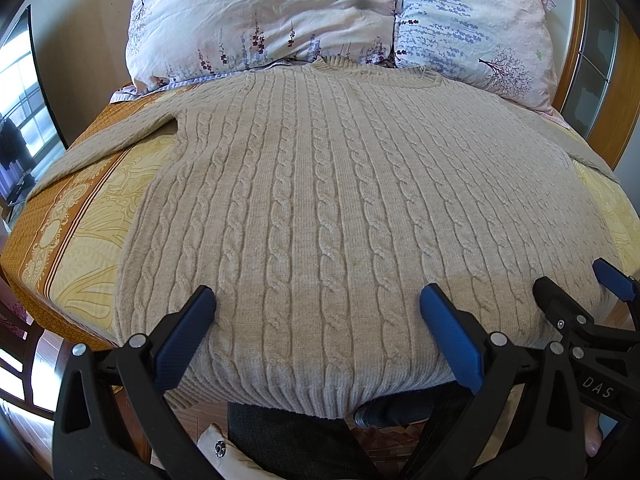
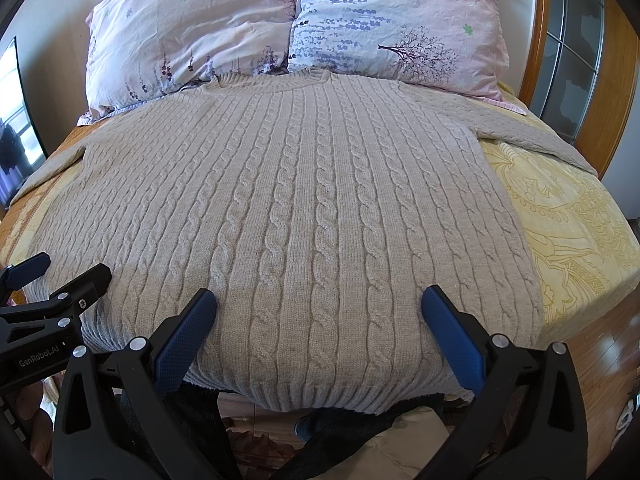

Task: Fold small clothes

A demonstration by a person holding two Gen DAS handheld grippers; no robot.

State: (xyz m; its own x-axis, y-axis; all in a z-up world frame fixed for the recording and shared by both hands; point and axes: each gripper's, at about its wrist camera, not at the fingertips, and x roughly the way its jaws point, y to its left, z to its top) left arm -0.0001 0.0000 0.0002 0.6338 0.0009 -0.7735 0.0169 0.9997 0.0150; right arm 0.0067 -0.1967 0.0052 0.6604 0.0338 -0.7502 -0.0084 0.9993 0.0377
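A beige cable-knit sweater (image 1: 320, 200) lies flat and face up on the bed, collar toward the pillows, hem at the near edge, sleeves spread to both sides. It also fills the right wrist view (image 2: 296, 208). My left gripper (image 1: 318, 304) is open and empty, hovering over the hem left of centre. My right gripper (image 2: 318, 304) is open and empty over the hem right of centre. The right gripper shows at the right edge of the left wrist view (image 1: 576, 284), and the left gripper at the left edge of the right wrist view (image 2: 60, 268).
Two floral pillows (image 1: 264, 20) (image 2: 400, 20) lean at the head of the bed. A yellow and orange patterned bedspread (image 1: 80, 240) (image 2: 572, 220) covers the bed. A wooden headboard (image 2: 540, 40) stands at the right. A wood floor and the person's dark-trousered legs (image 1: 288, 440) are below.
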